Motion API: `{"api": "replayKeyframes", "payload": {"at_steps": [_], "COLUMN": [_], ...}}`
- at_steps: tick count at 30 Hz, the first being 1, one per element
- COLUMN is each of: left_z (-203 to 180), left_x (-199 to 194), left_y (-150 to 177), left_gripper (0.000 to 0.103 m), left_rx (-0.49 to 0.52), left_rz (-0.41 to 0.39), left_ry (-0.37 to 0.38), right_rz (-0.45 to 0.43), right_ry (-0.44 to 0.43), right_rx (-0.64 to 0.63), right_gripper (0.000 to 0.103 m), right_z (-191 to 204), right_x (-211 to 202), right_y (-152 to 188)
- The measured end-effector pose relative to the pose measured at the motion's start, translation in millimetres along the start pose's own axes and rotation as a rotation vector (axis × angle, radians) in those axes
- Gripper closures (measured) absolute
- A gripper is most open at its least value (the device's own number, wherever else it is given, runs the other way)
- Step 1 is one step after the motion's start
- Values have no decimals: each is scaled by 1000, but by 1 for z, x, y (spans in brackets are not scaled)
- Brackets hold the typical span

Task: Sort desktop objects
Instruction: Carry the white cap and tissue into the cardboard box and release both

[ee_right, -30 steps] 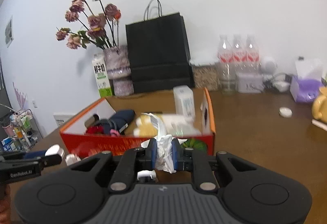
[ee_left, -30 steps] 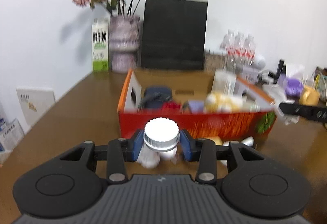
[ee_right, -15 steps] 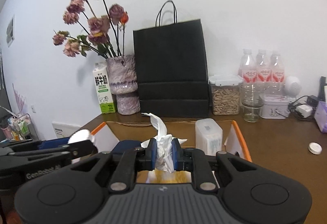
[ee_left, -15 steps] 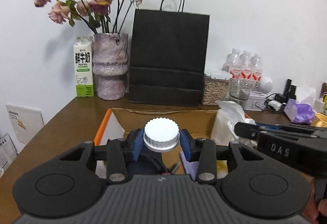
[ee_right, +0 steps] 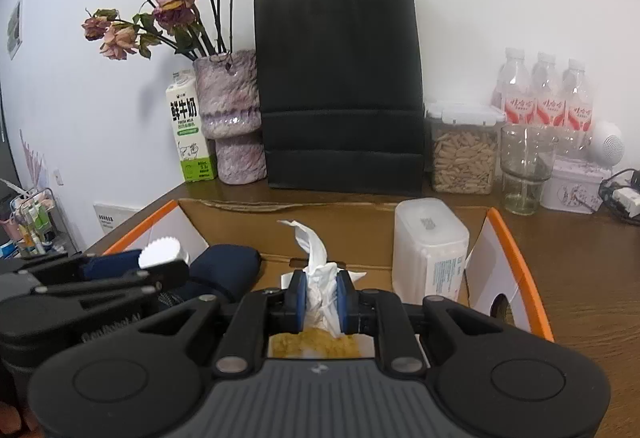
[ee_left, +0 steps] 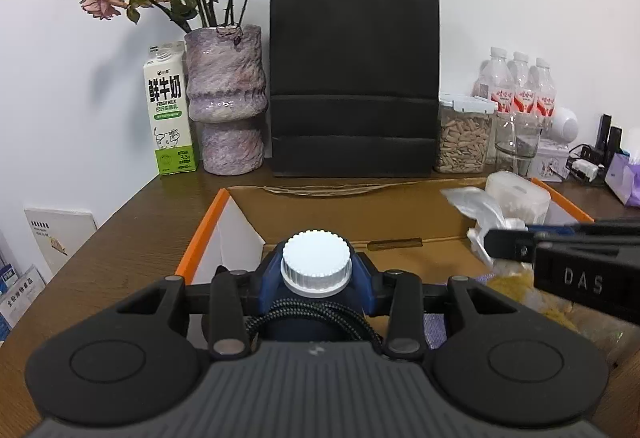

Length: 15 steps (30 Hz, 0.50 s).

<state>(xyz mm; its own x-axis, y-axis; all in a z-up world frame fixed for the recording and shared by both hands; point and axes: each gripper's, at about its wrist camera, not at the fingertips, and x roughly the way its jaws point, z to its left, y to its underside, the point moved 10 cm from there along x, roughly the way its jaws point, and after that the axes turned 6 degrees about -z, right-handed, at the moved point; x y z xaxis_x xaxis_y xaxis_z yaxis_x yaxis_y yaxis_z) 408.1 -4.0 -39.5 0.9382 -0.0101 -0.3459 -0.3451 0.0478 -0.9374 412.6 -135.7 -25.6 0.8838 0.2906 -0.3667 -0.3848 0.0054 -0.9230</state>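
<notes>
My left gripper (ee_left: 316, 280) is shut on a small white bottle with a ribbed white cap (ee_left: 316, 264), held over the left part of the orange cardboard box (ee_left: 202, 228). A dark blue pouch with a braided cord (ee_left: 308, 318) lies just under it. My right gripper (ee_right: 322, 302) is shut on a crumpled white tissue (ee_right: 316, 260), held over the middle of the same box (ee_right: 516, 266), above a yellow packet (ee_right: 320, 344). The left gripper also shows in the right wrist view (ee_right: 160, 262), and the right gripper in the left wrist view (ee_left: 504, 238).
A white plastic canister (ee_right: 430, 250) stands in the box's right part. Behind the box stand a black paper bag (ee_right: 340, 90), a purple vase (ee_right: 232, 122) with dried roses, a milk carton (ee_right: 190, 130), a seed jar (ee_right: 462, 150), a glass (ee_right: 524, 166) and water bottles (ee_right: 544, 94).
Both grippers rose from in front of the box and moved forward over it, still holding the bottle and the tissue. In the last half second both sank a little towards the box.
</notes>
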Motion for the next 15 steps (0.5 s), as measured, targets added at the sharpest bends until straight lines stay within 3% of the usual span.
{"api": "replayKeyframes", "payload": {"at_steps": [4,7,8,9,10,14,15], "left_z": [-5,-6,-6,-4,-2,12,17], "left_x": [-3,-4,-5,-7,-10,-20,-22], "left_y": [2,2,2,0,-1,-7,-9], "left_gripper": [62,52,44,34,30,3,0], "left_rx": [21,29,28,26,24,9,-1], "left_rz": [-12,-19,-23,-32,-45,-96,-110], "left_ry": [-2,-5,-11,-21,-41,-130,-151], "right_rz": [-3,-9,-11,-11,-13,-34,-43], "right_ry": [8,9,14,16,21,61,69], "right_rx": [-23,-21,-22,-25,-28,-12,1], "right_gripper": [87,79,77,62,49,31,21], "right_z": [2,3,2,2,2,-6,-9], "right_x": [-1,-5,-6,-6,-7,-10,-11], "right_y": [3,4,4,4,5,4,2]}}
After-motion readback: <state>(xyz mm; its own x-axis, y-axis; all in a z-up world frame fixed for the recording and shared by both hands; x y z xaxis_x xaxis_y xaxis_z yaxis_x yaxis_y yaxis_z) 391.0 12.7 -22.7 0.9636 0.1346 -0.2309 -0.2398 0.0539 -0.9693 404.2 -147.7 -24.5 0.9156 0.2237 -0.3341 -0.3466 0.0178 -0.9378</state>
